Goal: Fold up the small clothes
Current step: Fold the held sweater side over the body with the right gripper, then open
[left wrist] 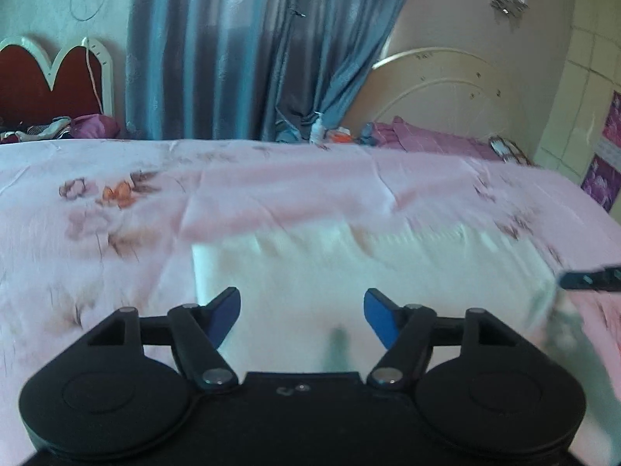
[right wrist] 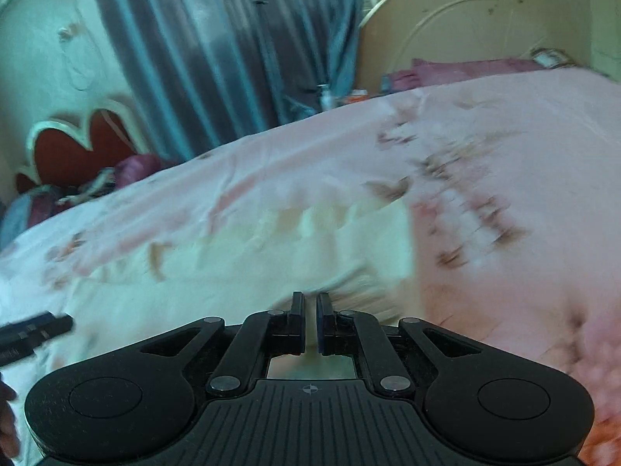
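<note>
A wide bed under a pale pink floral-print bedsheet (left wrist: 116,202) fills most of both views, backed by a blue-grey pleated curtain (left wrist: 240,50) and a cream arched headboard (left wrist: 446,89) at the far side. A small white cloth garment (left wrist: 349,272) lies spread flat on the sheet near the bed's middle, directly ahead of both tools; its surface is motion-blurred and its detail cannot be read. The left gripper (left wrist: 302,316), black with blue pads, hangs over the near part of the garment with its jaws spread wide and nothing between them. The right gripper (right wrist: 309,320) sits at the garment's near right edge, jaws drawn almost together with only a narrow slit left; pale fabric appears to run between the tips, though blur prevents confirming a grip. A small white bottle (left wrist: 317,132) stands beyond the bed's far edge, at the curtain's foot.
</note>
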The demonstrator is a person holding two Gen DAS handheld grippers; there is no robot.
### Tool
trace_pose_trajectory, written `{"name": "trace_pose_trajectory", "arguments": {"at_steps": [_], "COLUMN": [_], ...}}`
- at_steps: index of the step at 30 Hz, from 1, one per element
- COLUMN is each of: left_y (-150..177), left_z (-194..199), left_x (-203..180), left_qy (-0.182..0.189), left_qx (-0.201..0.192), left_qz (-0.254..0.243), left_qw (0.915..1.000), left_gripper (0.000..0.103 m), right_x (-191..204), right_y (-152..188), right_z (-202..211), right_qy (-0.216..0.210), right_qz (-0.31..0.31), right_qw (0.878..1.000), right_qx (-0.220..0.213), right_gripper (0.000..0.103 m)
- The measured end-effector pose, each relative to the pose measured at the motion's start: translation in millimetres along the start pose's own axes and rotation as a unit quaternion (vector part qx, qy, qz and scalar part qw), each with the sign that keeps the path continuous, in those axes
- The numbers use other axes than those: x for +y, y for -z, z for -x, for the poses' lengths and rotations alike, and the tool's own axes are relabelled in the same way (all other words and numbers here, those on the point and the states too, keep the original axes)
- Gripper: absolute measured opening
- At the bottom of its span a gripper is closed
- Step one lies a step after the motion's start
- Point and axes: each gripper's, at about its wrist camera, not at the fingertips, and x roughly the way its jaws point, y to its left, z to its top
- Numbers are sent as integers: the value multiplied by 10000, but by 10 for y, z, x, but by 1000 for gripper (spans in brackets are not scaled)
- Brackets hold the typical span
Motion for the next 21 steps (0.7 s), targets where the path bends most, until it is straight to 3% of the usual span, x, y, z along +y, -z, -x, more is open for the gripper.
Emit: {"name": "trace_pose_trajectory", "arguments": {"at_steps": [2,6,10,15,17,19,21], "left_y": [-57,-79,-70,-52,-58,-51,-16], "left_z": [-42,-247,-394,-563,-631,-651,-632], "left_x": [126,212,71,-20,78,270,375], "left_qy": [-18,-135,-88,-237,-625,-735,-614], "left_qx": [-26,136,265,363,399,470,472], "left_qz": [121,163,31,-339,-447,-135,31], "left_qw": [9999,9997,9996,9985,9962,9961,9970], "left_gripper": [68,65,66,71,72,84,86], "right_x": [-117,-2,400,881,915,760,665], "right_y": [-11,-120,-148,23,81,43,44], "right_z": [182,214,-334,-971,-1033,-1010,-978], "right_qy": [243,-129,-624,-1316,-1256,-927,-769], "right_qz": [-64,-146,91,337,484,296,94], "right_qw": [9992,9973,9980,9889,9890,9942,9962], "right_qx": [-319,-712,-96,609,613,451,403], "right_gripper": [4,4,4,4,4,4,3]}}
